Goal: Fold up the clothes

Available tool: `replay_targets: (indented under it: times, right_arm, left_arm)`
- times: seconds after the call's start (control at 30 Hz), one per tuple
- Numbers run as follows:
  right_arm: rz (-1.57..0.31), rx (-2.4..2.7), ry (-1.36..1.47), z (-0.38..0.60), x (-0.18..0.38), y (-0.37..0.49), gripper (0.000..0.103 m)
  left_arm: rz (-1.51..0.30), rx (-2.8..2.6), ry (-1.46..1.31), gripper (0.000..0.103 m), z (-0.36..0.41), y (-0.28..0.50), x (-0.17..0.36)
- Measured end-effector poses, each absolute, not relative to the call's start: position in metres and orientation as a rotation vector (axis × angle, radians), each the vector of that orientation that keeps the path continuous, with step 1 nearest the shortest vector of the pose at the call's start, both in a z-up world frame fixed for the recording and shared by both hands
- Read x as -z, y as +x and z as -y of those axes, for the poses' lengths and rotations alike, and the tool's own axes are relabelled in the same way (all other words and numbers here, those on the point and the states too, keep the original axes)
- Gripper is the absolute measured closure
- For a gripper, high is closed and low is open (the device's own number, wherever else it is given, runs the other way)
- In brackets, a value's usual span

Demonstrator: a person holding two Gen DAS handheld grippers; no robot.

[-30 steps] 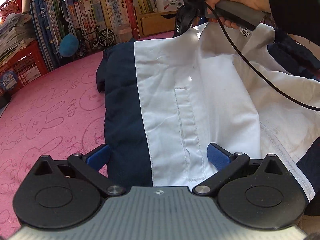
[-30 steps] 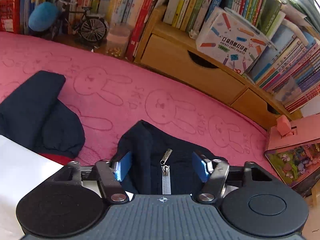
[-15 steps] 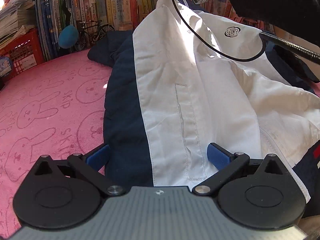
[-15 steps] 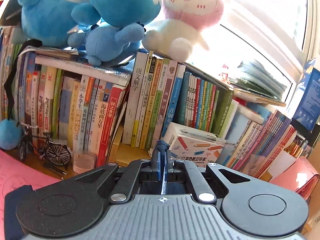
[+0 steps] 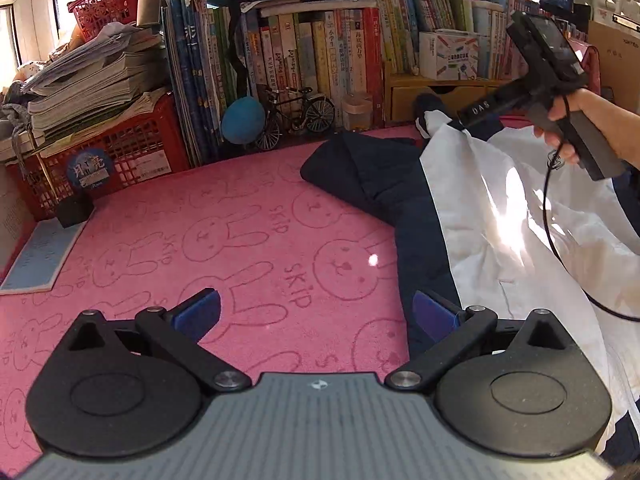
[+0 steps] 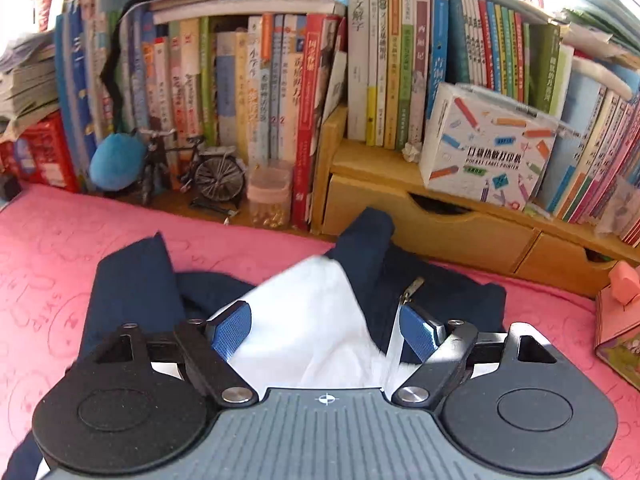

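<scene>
While the navy-and-white jacket (image 5: 472,216) lies crumpled at frame right on the pink bunny-print terry mat (image 5: 200,240), left gripper (image 5: 316,312) jaws stand spread, nothing btwn. Right gripper (image 6: 324,330) jaws, just opening, straddle white cloth w/o pinching it.

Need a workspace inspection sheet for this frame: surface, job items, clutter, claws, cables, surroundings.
Surface: pink rabbit-print mat.
Job's things: navy-and-white jacket spread at right, zipper pull showing.
Clutter: grey-blue pad on the mat's left edge.
Claws: left claw open over bare mat; right claw just opened, white cloth loose between the fingers.
Cables: black cable trailing across the jacket.
Surroundings: bookshelf, model bicycle, red crate.
</scene>
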State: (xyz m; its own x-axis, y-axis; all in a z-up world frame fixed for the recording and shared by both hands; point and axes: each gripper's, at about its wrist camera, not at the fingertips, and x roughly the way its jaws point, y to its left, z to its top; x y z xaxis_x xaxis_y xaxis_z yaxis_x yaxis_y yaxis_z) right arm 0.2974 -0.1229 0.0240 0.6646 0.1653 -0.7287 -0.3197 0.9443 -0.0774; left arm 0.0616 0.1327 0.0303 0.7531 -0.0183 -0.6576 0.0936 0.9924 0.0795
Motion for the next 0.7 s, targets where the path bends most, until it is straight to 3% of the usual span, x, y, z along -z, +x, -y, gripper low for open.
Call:
replay_targets:
  times: [0.03,0.1,0.2,0.4,0.7]
  right_arm:
    - [-0.839,-0.291,-0.203,0.129,-0.015,0.289,0.027]
    - [-0.883,-0.310,-0.192,0.144,0.001,0.274,0.044]
    - [-0.910,-0.326,-0.172,0.168,0.021,0.251,0.046]
    - [-0.800,-0.361,-0.157,0.191,0.036,0.226,0.041]
    - [-0.687,-0.387,-0.118,0.197,0.047,0.220,0.029]
  left_arm:
    - [-0.705,0.040,0.108,0.000,-0.136,0.078,-0.036]
    - [-0.690,-0.002,0.149,0.000,-0.131,0.113,-0.044]
    - [-0.644,-0.025,0.236,0.000,-0.110,0.165,-0.053]
    - [-0.520,0.184,0.003,0.001,-0.084,0.255,-0.048]
    - [-0.739,0.285,0.332,0.005,-0.033,0.361,0.012]
